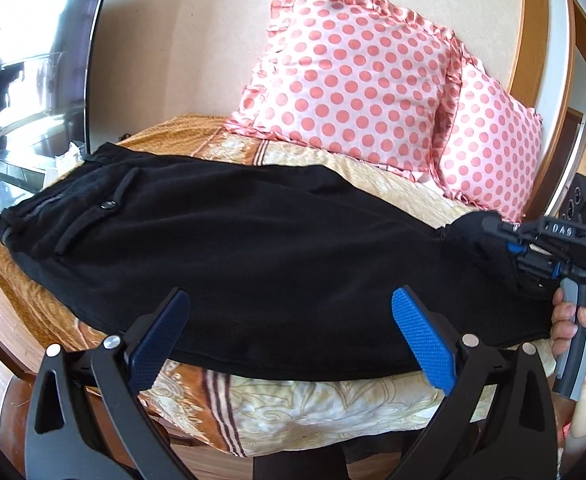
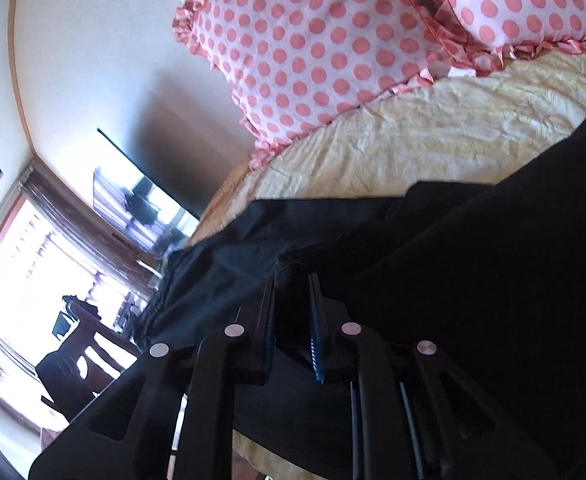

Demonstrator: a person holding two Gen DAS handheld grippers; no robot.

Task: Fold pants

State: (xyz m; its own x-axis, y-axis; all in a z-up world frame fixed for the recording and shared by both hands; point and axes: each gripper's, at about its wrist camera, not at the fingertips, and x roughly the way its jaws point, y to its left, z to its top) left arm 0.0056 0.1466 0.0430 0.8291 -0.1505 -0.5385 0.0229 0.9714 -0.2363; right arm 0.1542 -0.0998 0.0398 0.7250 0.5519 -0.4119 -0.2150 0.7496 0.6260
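A: Where are the pants (image 1: 253,248)?
B: Spread on the bed (image 1: 333,404), ahead of the wide-spread left gripper (image 1: 293,336). Right gripper (image 2: 293,320) pinches their cuff.
A: Obstacles?
B: Dotted pillows (image 1: 349,76) beyond.

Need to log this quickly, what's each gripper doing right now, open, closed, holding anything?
Left gripper: open, holding nothing, poised over the near edge of the black pants.
Right gripper: closed on the leg end of the pants.
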